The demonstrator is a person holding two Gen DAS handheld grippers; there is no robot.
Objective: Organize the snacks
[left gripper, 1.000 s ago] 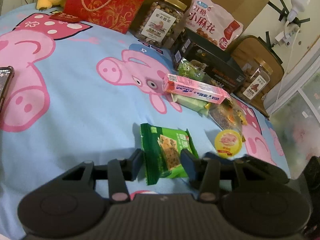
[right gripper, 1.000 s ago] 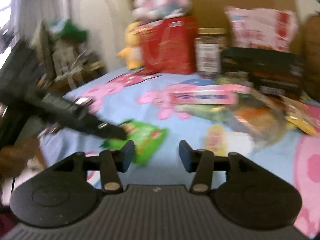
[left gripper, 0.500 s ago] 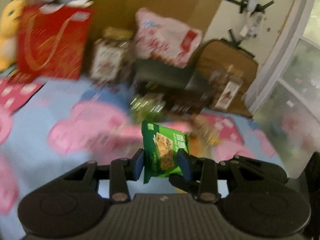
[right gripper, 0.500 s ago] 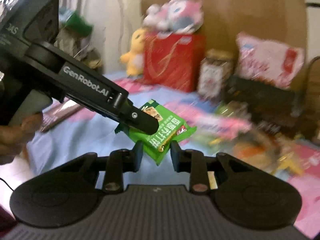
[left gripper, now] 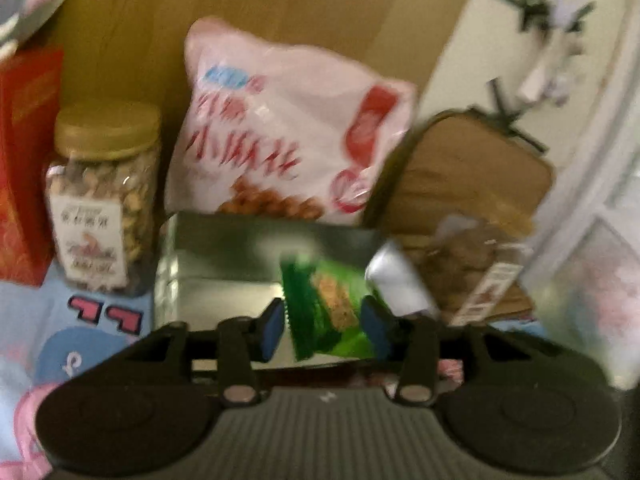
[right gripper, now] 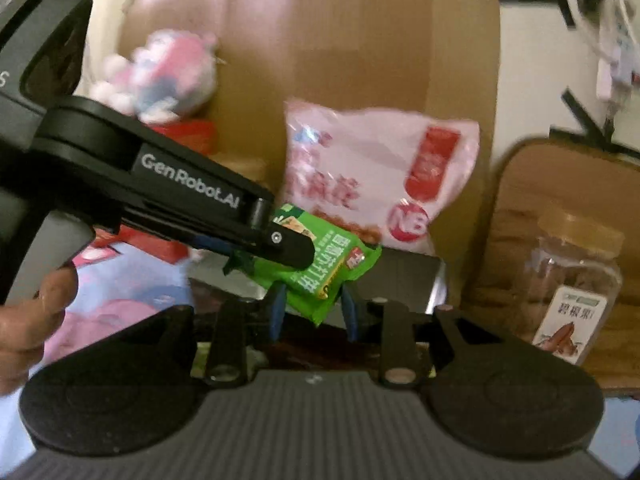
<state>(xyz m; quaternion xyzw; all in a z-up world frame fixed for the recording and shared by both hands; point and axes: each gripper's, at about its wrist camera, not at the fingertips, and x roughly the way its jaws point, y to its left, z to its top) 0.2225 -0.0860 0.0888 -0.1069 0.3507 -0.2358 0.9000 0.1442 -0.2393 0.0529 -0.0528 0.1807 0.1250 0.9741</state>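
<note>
At the far left of the left wrist view, a red gift bag (left gripper: 24, 160) and a gold-lidded nut jar (left gripper: 104, 200) are seen standing along the far edge of the bed (left gripper: 24, 312), presumably lined up there as part of the sorted row. Next to them an open box (left gripper: 240, 256) with a shiny lining is set in front of a large pink-and-white snack bag (left gripper: 288, 128), which is propped upright against the brown board behind. Above the box, clear of the bed, the green snack packet (left gripper: 328, 312) is held; it is clamped across its width between the blue pads of the left tool (left gripper: 326, 330), so that tool is closed on it. The packet is a small flat foil sachet with a serrated end seam, a picture of a cracker on its face and white and yellow print; it is blurred in this view. In the right wrist view its lower corner is seen hanging between the narrowed fingers of the right tool (right gripper: 312, 312), but whether those fingers actually pinch it cannot be told. The two-sided hold is judged to be a way of steadying or passing over the light, slippery sachet before it is lowered into the box. Further right, a second clear jar (right gripper: 576, 292) is placed at the same far edge.
</note>
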